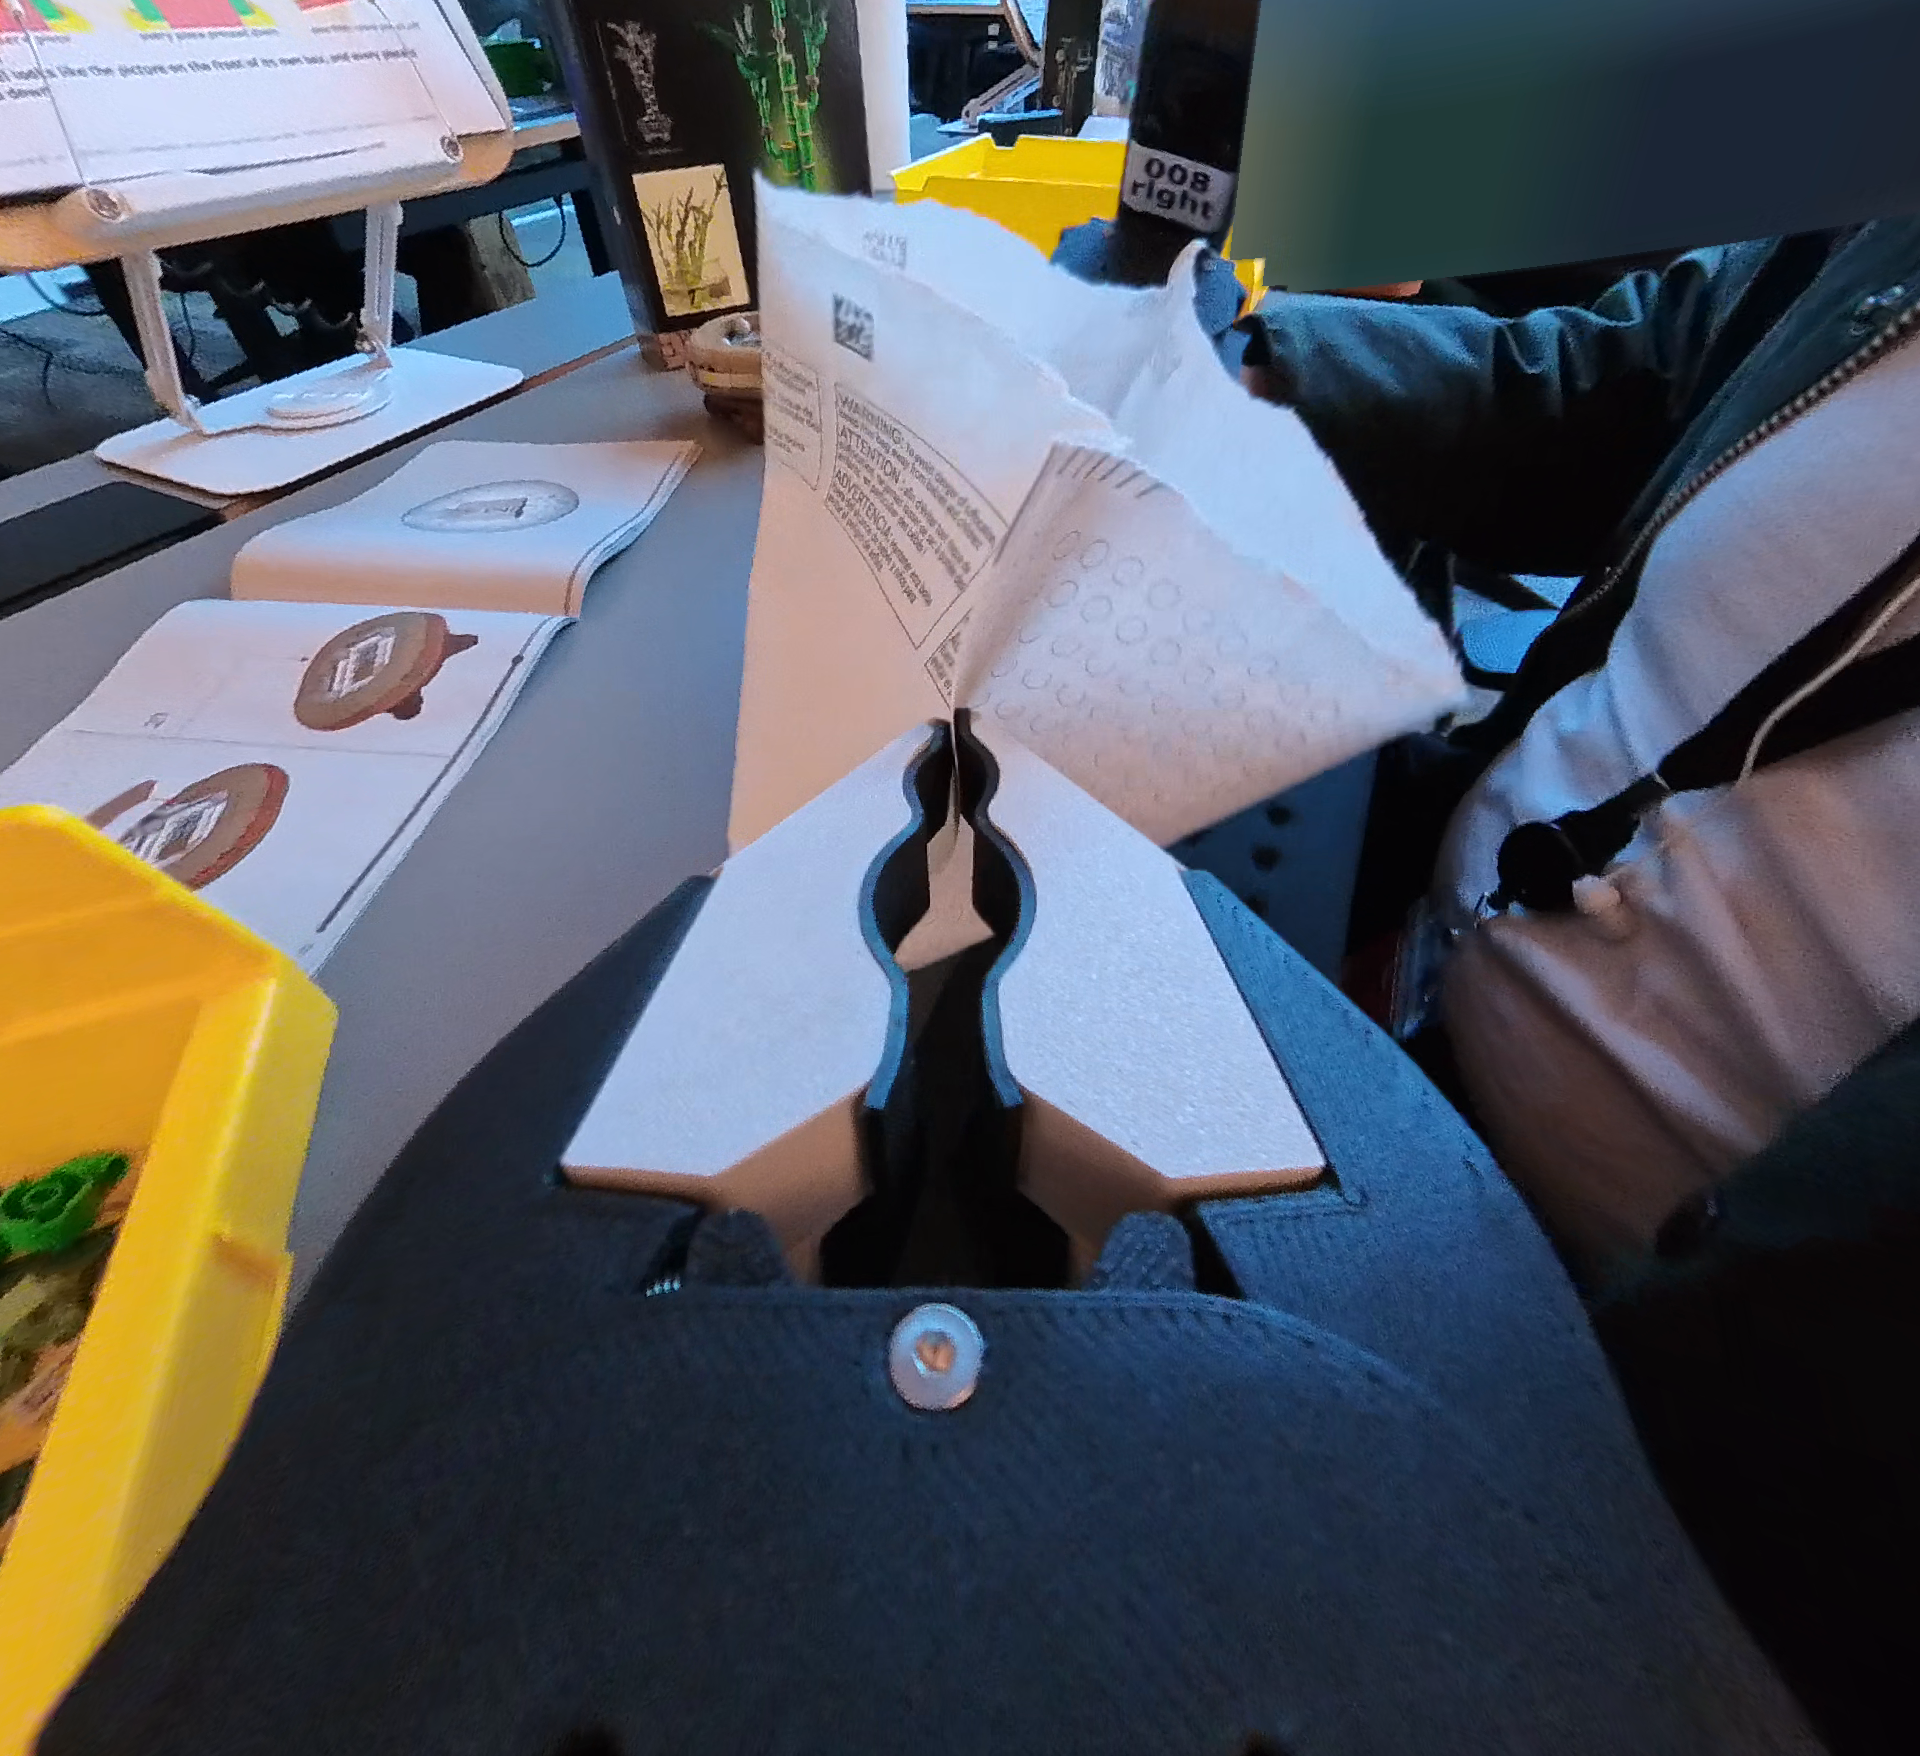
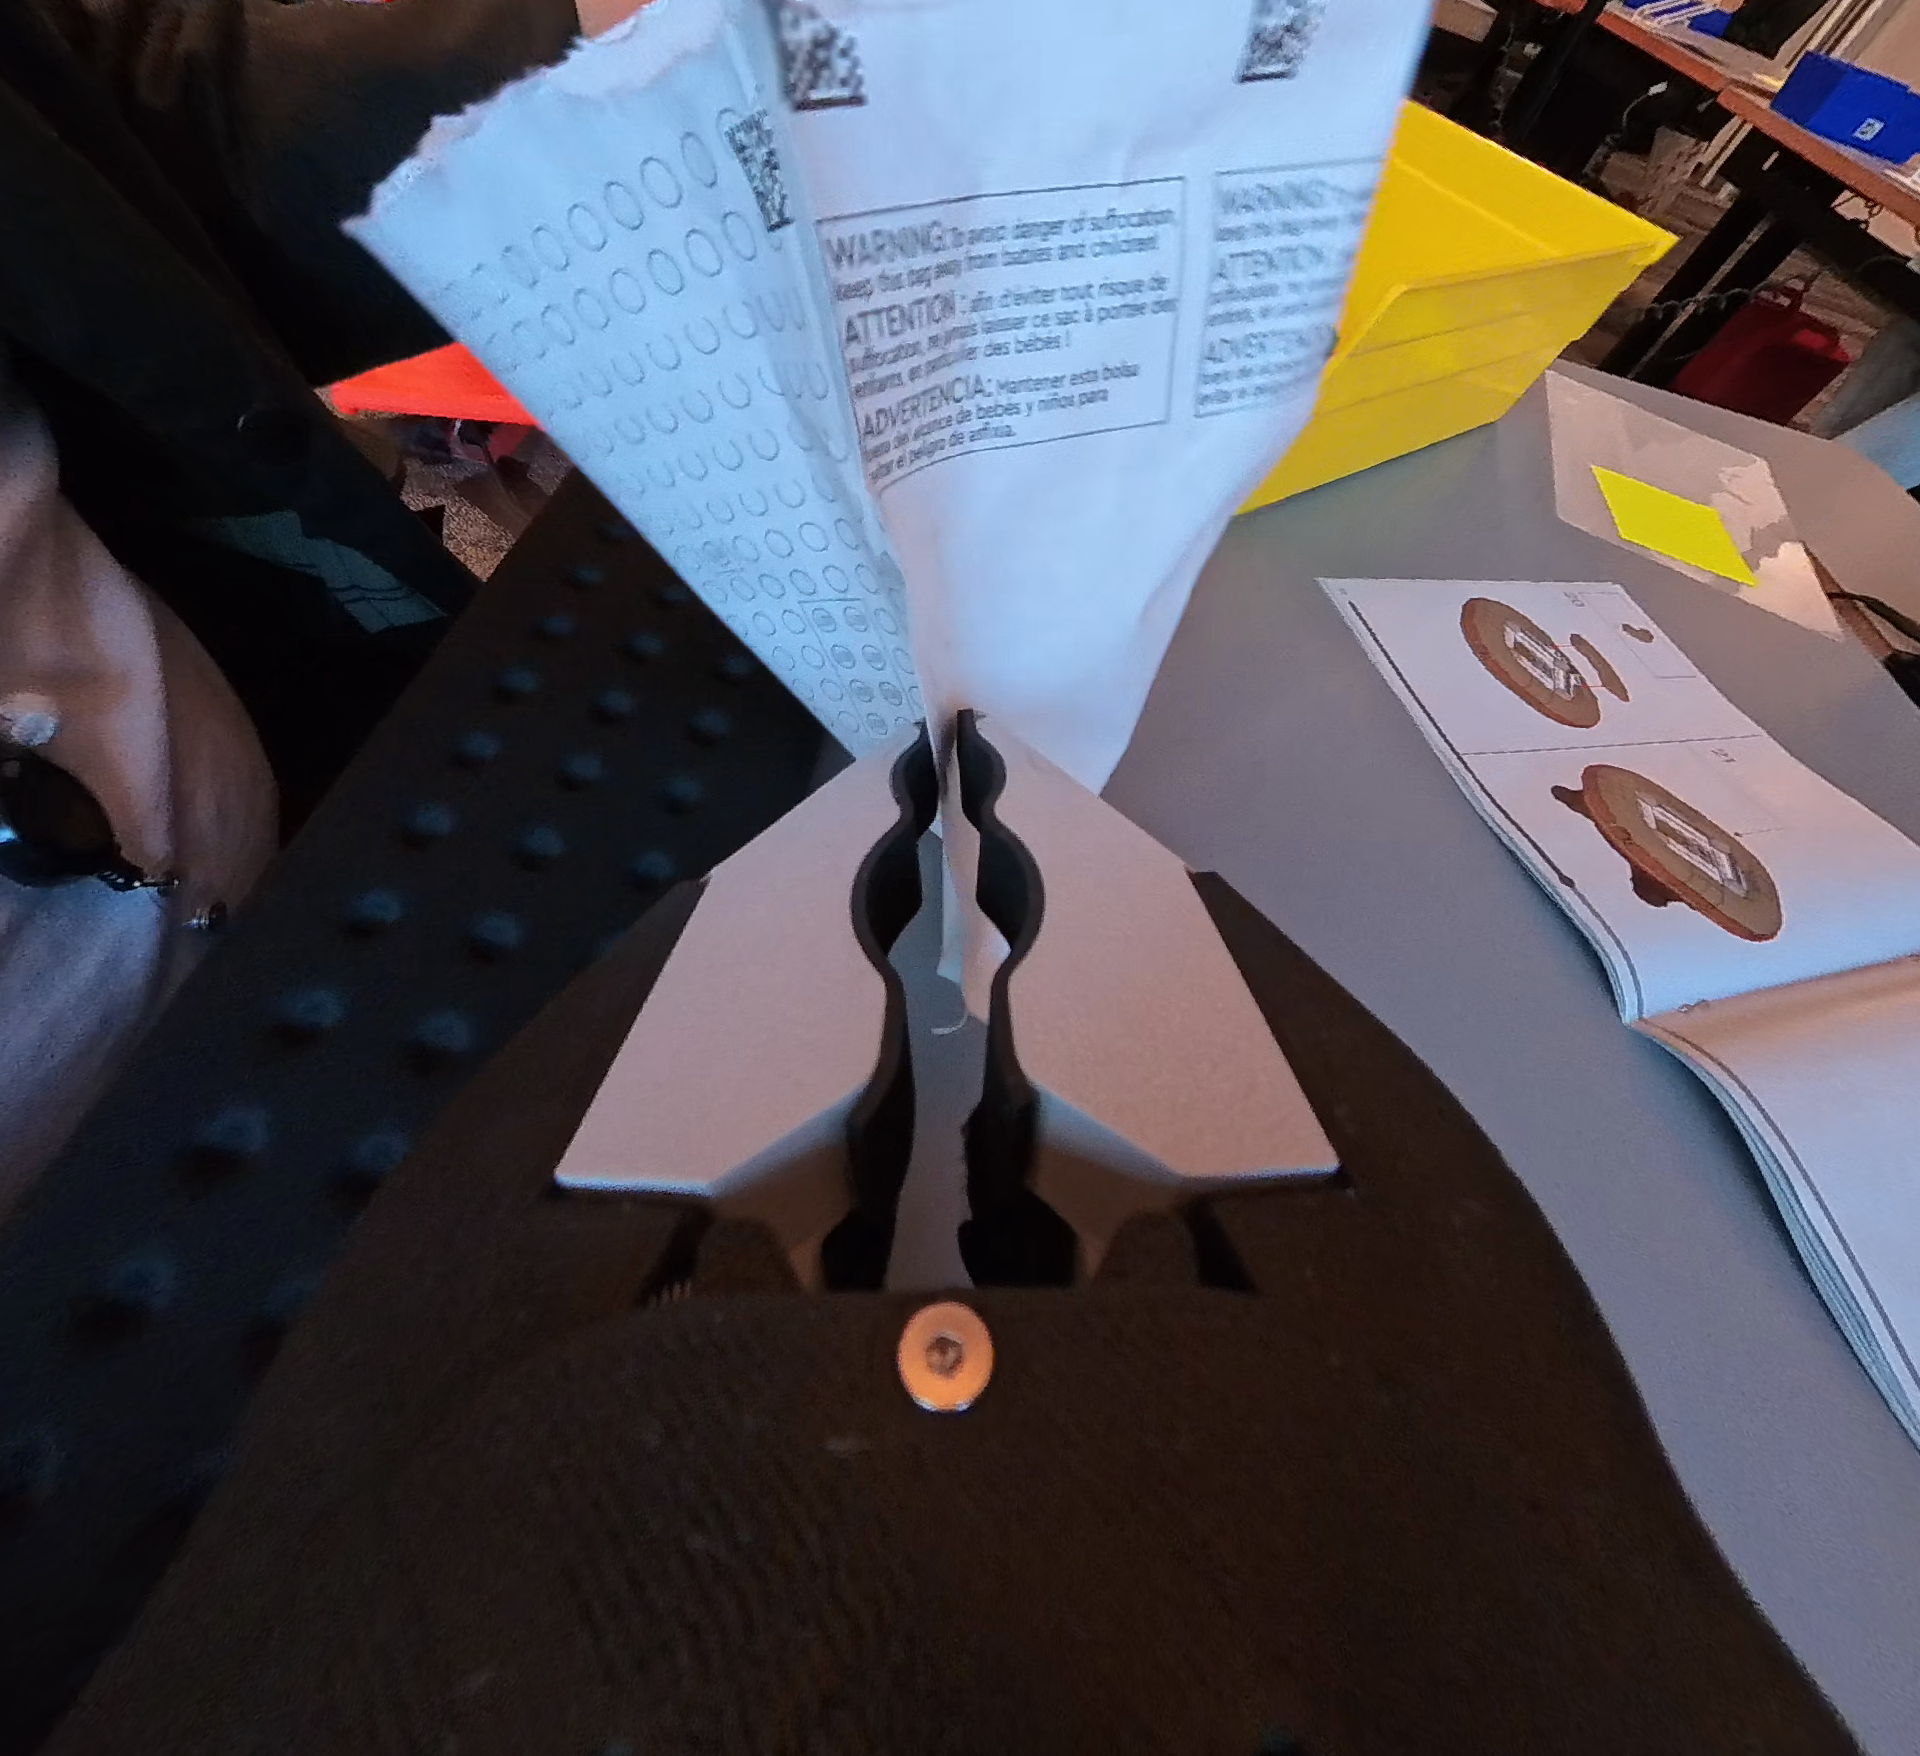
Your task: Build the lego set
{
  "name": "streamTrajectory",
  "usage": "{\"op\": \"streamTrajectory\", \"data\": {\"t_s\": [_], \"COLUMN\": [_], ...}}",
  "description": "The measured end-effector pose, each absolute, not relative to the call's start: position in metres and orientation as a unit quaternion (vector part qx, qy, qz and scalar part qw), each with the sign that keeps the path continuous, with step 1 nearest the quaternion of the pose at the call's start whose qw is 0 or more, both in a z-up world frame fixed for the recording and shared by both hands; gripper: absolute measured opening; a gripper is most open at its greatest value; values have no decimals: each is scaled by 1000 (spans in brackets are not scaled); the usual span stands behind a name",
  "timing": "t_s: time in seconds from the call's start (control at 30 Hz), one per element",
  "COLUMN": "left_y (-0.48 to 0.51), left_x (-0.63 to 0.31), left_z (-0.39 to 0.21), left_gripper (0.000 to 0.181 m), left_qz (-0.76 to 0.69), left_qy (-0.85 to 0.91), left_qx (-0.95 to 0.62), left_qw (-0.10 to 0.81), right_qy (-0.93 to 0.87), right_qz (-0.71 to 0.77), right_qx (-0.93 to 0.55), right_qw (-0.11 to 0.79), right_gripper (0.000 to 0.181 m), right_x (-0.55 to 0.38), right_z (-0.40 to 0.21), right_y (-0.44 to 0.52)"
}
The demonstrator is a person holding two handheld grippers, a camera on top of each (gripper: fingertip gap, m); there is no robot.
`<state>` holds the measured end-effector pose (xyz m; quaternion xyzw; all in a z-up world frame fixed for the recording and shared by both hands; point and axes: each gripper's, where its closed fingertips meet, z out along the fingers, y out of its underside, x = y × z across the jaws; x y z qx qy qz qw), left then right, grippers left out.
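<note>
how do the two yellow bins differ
In the left wrist view, the near bin sits close at the lower left and holds green pieces. The far bin stands behind the white paper bag, and no contents show in it. The near one looks large and is cut off by the frame; the far one looks small. Both are yellow plastic.

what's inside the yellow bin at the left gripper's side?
In the left wrist view, the yellow bin holds loose green pieces, with blurred olive and tan ones below. Only one corner of the bin shows; its near wall and the frame edge hide the rest.
</note>
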<state>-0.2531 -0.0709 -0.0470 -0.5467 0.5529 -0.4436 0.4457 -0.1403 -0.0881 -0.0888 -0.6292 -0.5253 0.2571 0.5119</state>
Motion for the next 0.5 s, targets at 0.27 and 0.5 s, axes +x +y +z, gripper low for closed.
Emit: {"op": "streamTrajectory", "data": {"t_s": [0.27,0.5], "left_y": [-55,-46], "left_x": [-249,-260], "left_z": [-43,-42], "left_gripper": [0,0], "left_qz": [-459,-466], "left_qy": [518,493], "left_qx": [-570,-583], "left_qw": [443,447], "right_qy": [-513,-479], "right_qz": [237,229], "right_qx": [-640,-655], "right_qw": [521,537], "right_gripper": [2,25], "right_x": [-132,-124], "right_z": [-89,-84], "right_y": [-82,-70]}}
